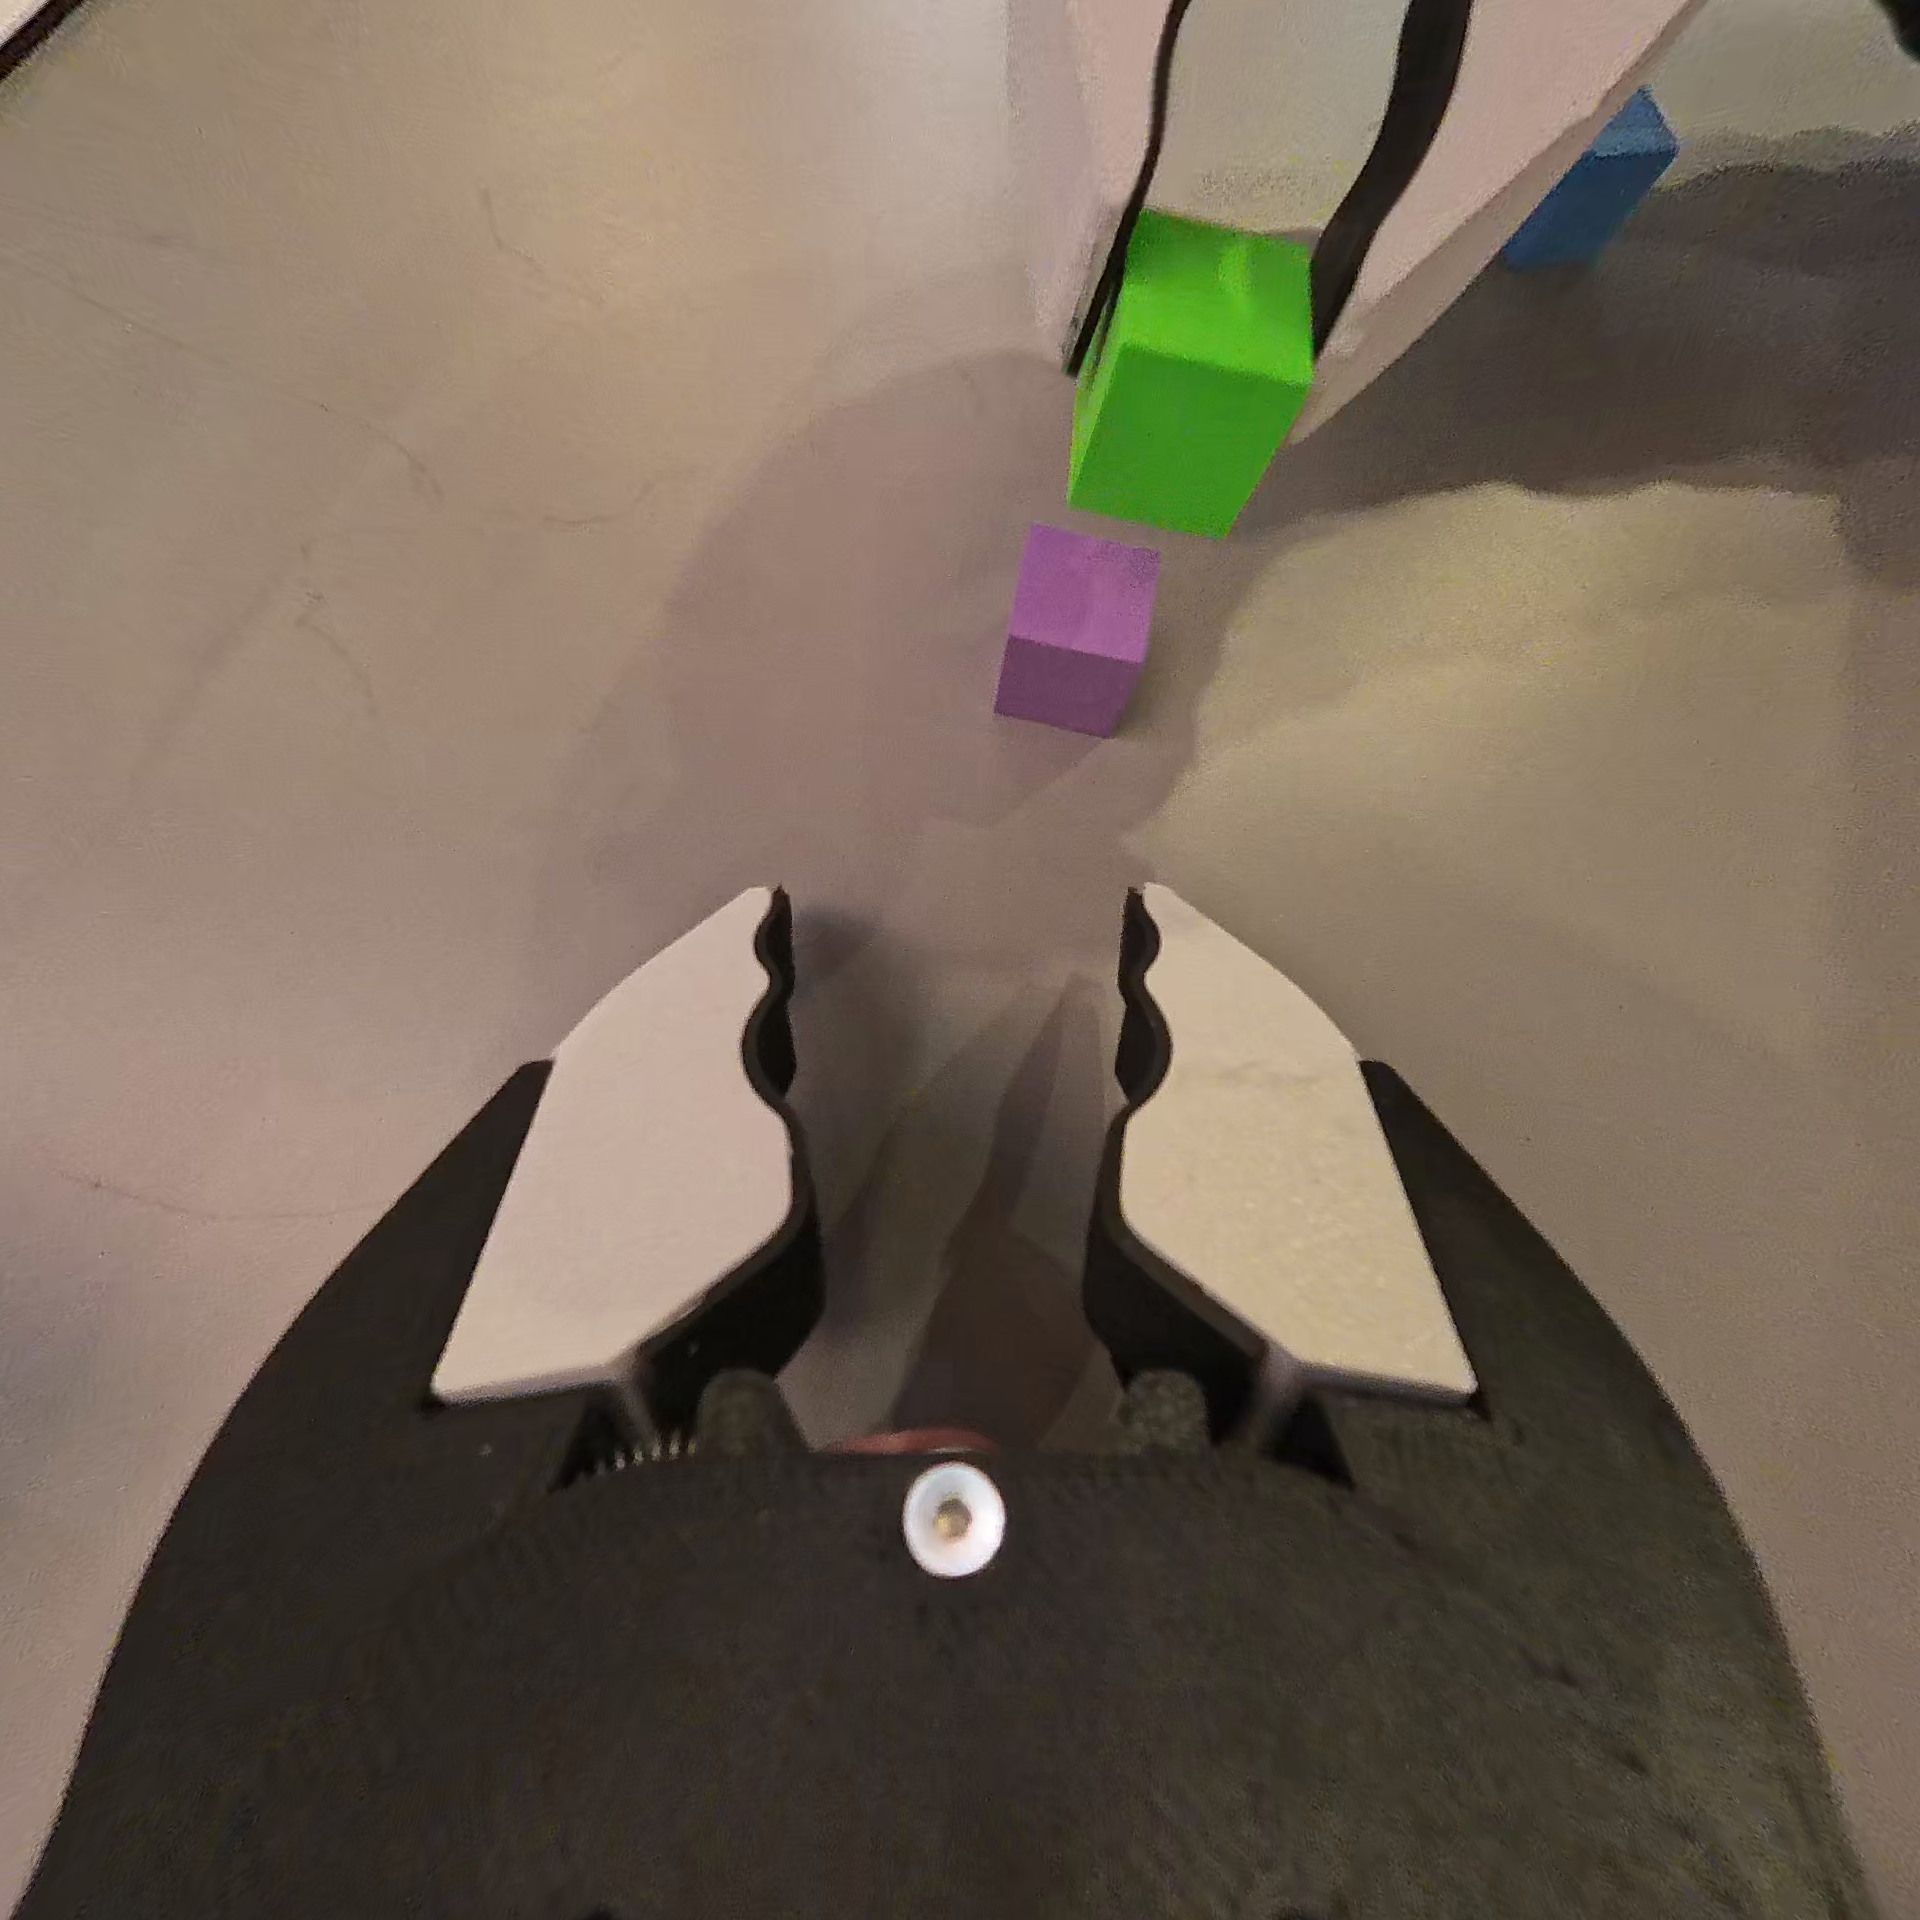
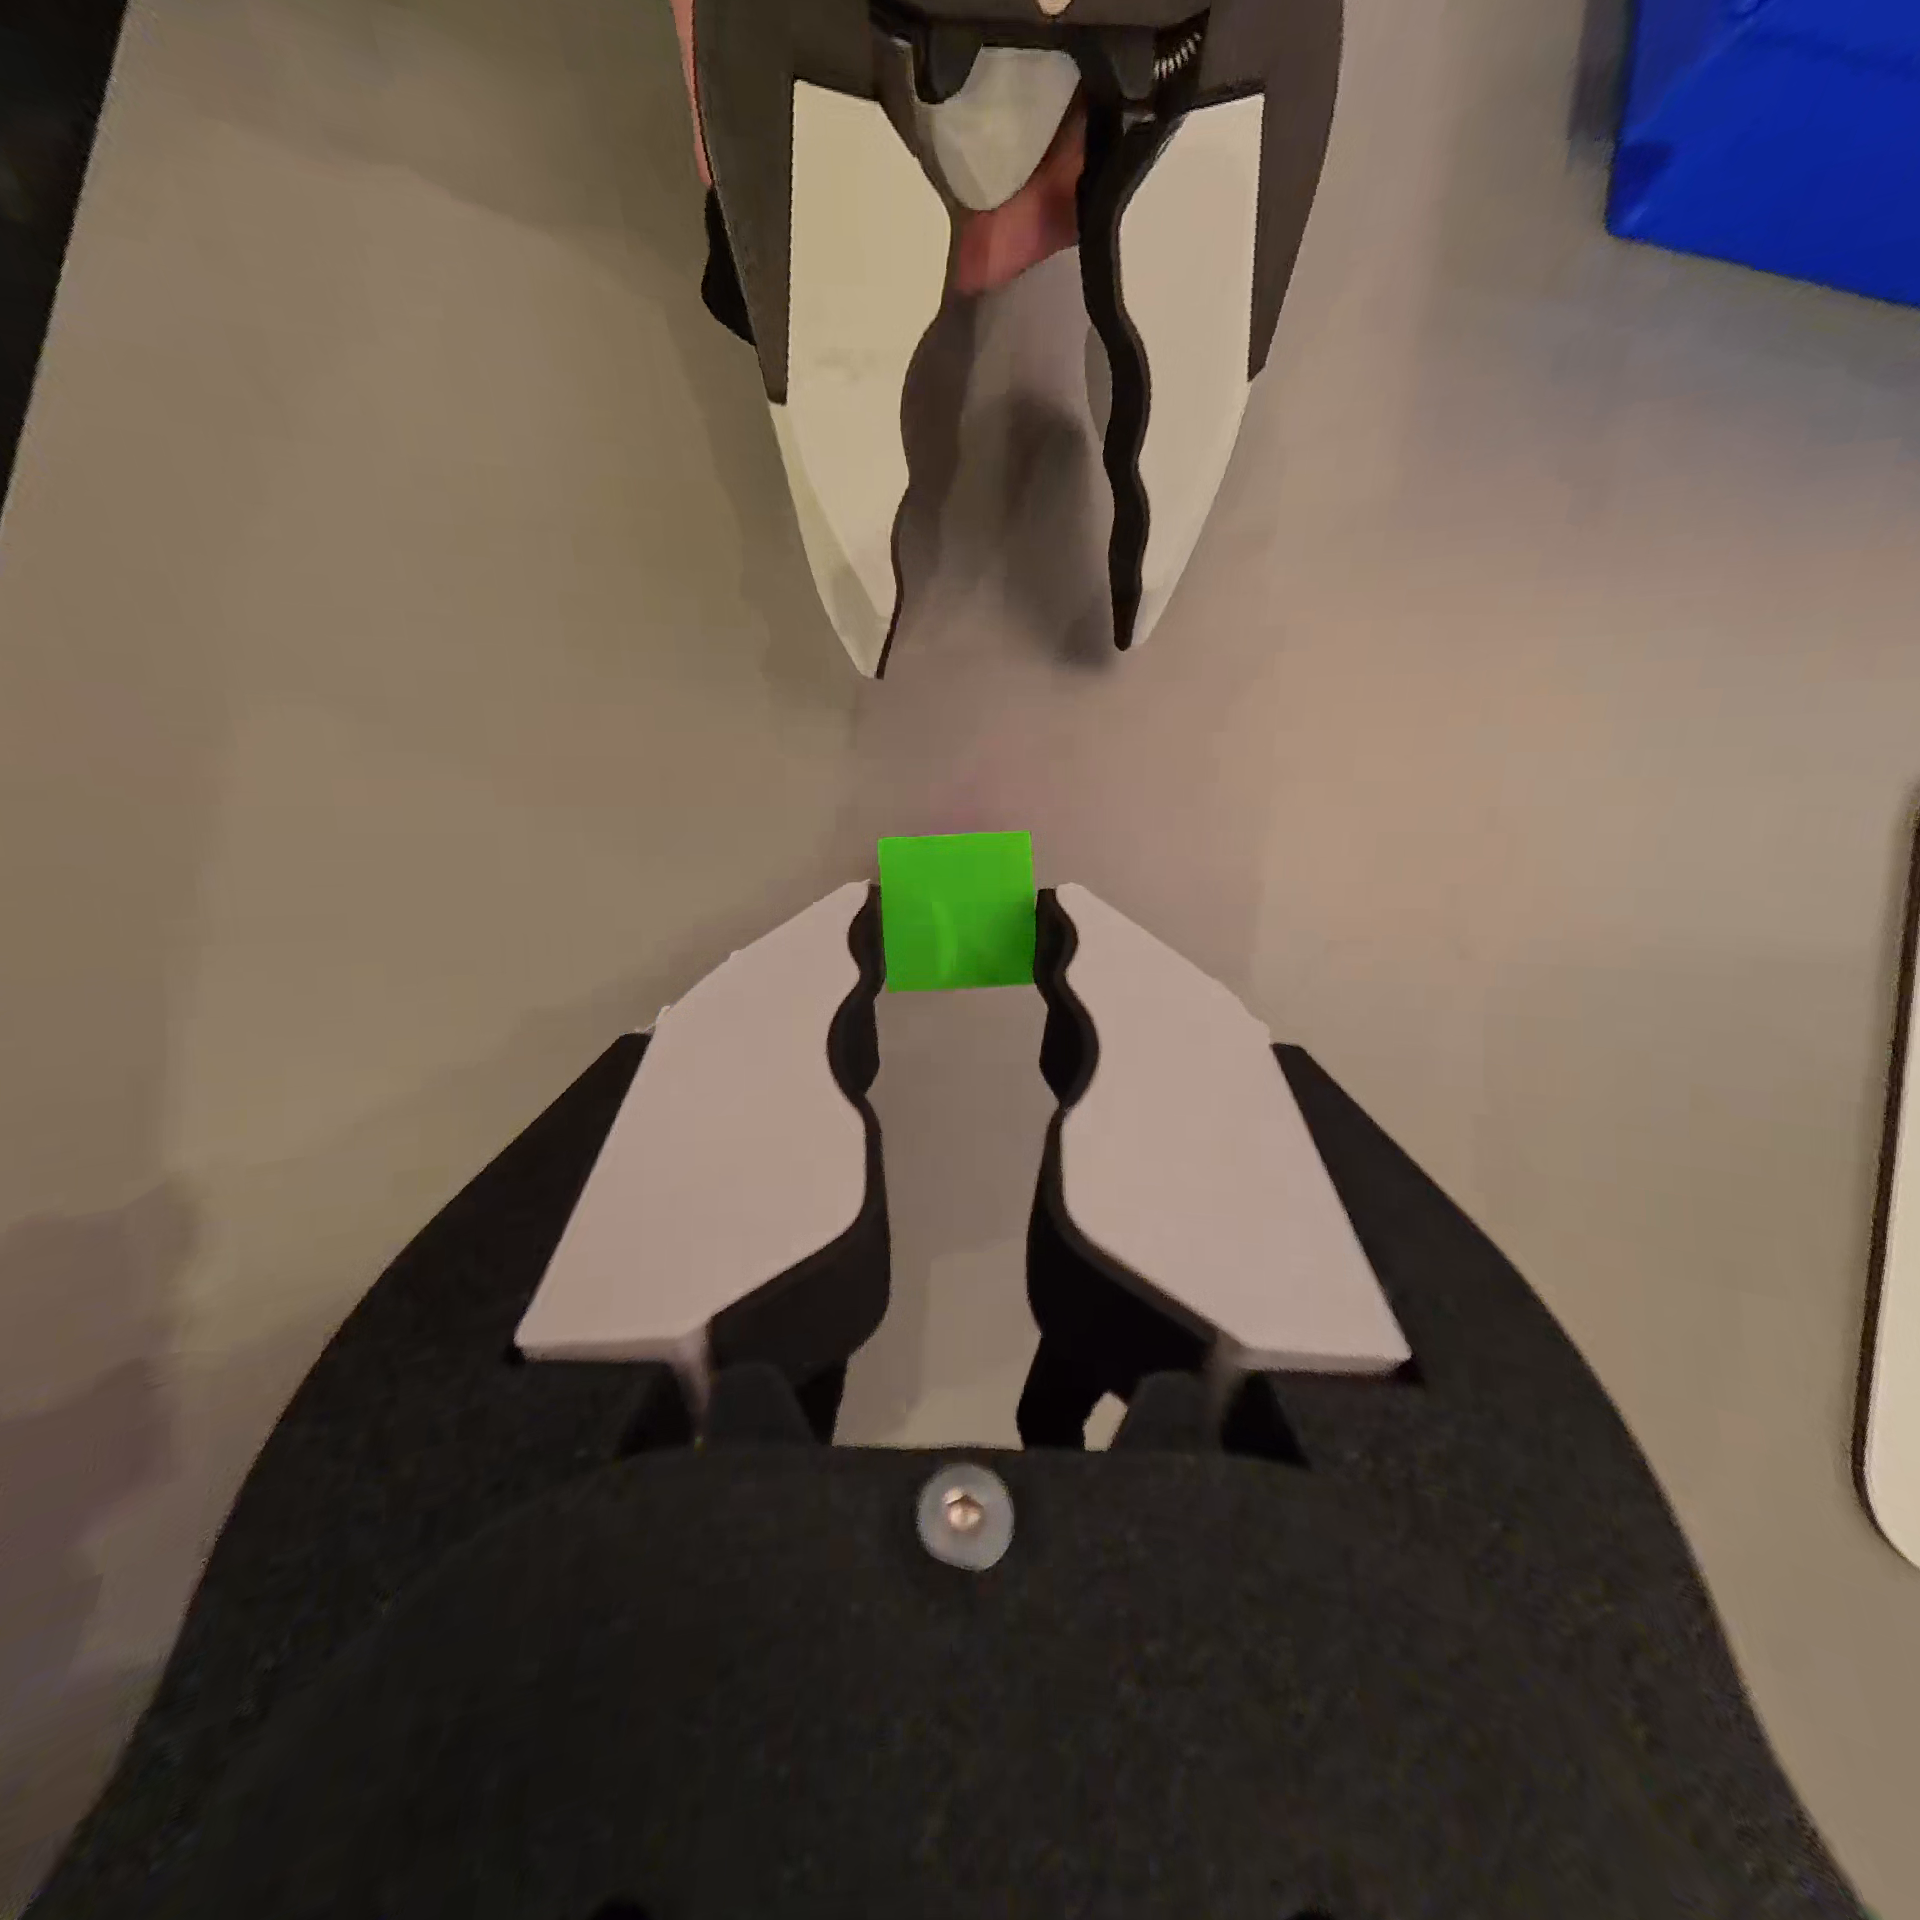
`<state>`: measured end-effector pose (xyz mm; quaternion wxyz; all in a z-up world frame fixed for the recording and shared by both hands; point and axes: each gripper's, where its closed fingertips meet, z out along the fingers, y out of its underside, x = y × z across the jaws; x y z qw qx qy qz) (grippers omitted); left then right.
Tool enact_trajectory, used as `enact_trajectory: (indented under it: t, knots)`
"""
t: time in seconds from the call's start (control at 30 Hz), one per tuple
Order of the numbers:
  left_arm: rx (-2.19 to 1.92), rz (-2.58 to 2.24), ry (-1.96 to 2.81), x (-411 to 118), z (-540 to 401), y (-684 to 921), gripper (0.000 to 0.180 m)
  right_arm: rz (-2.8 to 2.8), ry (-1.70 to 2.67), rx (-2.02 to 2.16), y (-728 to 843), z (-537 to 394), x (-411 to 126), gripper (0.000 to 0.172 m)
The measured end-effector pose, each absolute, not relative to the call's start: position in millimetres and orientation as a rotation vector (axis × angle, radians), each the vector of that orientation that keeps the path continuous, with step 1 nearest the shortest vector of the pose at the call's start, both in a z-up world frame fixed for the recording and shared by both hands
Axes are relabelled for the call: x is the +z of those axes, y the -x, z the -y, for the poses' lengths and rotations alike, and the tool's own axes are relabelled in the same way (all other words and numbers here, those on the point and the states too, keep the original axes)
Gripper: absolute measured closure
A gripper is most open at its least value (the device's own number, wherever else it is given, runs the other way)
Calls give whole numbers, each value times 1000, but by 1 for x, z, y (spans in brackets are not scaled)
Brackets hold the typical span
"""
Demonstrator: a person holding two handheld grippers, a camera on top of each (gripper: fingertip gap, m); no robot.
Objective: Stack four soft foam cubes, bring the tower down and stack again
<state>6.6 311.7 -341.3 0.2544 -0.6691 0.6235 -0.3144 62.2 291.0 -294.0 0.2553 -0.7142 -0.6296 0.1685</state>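
The right gripper (image 2: 956, 894) has its jaws clamped on a green foam cube (image 2: 956, 914), one dark pad pressed to each side of it, the cube sitting at the very tips. In the left wrist view the same cube (image 1: 1195, 384) hangs clear of the counter (image 1: 416, 520), pinched between the right gripper's two black-edged fingers (image 1: 1340, 239) that come down from 12 o'clock.

Just below it, toward 6 o'clock in that view, a purple foam cube (image 1: 1075, 634) rests flat on the counter; a thin strip of counter shows between the two, so they do not touch. A blue foam cube (image 1: 1590, 187) stands well apart at about 2 o'clock, partly hidden behind the right gripper's white finger shell.

The left gripper (image 1: 956, 904) has its jaws open with only bare counter between the pads, and the purple cube lies ahead of its tips at 12 o'clock, slightly right. From the right wrist view, the left gripper (image 2: 1003, 644) points in from 12 o'clock, tips spread. A blue object (image 2: 1766, 156) sits at 2 o'clock and a white, dark-edged object (image 2: 1896, 1195) at 3 o'clock.
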Motion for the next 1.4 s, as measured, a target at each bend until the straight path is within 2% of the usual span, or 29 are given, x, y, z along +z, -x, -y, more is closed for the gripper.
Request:
enact_trajectory:
  t: [1.4]
  knots:
    - [-894, -1722, 1815, -342, -308, -7, 123, 1661, 2054, 466, -55, -296, -315, 145]
